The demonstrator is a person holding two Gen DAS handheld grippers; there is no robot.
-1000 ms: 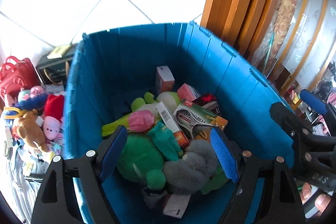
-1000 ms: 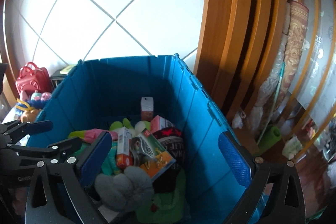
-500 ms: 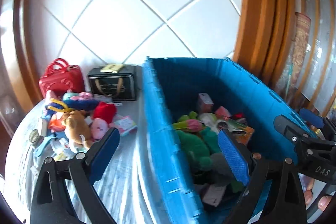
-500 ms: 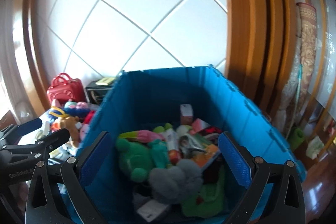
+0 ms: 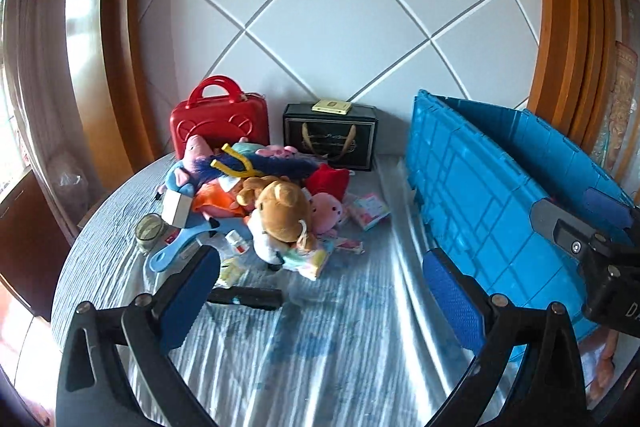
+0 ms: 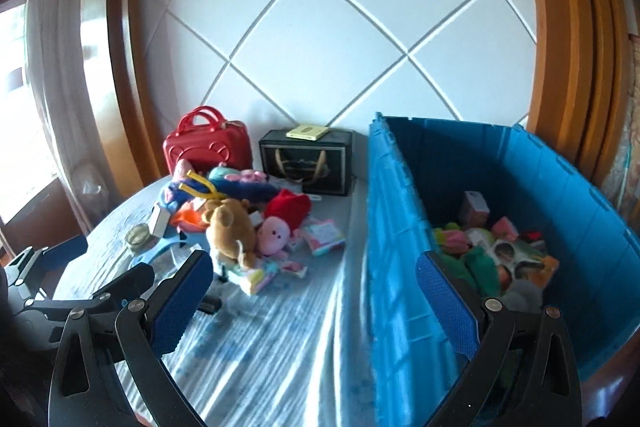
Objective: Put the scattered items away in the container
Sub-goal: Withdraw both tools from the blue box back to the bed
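- The left gripper [image 5: 320, 291] hung over the table [image 5: 340, 347], its jaws opening with nothing between them.
- The right gripper [image 6: 316, 291] stood spread, empty.
- Toys [image 5: 280, 211] lay piled left of the blue crate [image 6: 400, 227].

The right gripper [image 6: 316, 291] hangs with jaws spread and nothing between them, over a striped grey-blue tablecloth [image 6: 280, 339]. At three o'clock stands a deep blue plastic crate [image 6: 396, 227] holding toys and boxes. At ten o'clock a brown plush bear [image 6: 230, 229] lies beside a pink plush pig [image 6: 274, 235], a red hard-shell handbag [image 6: 208, 147] behind them.
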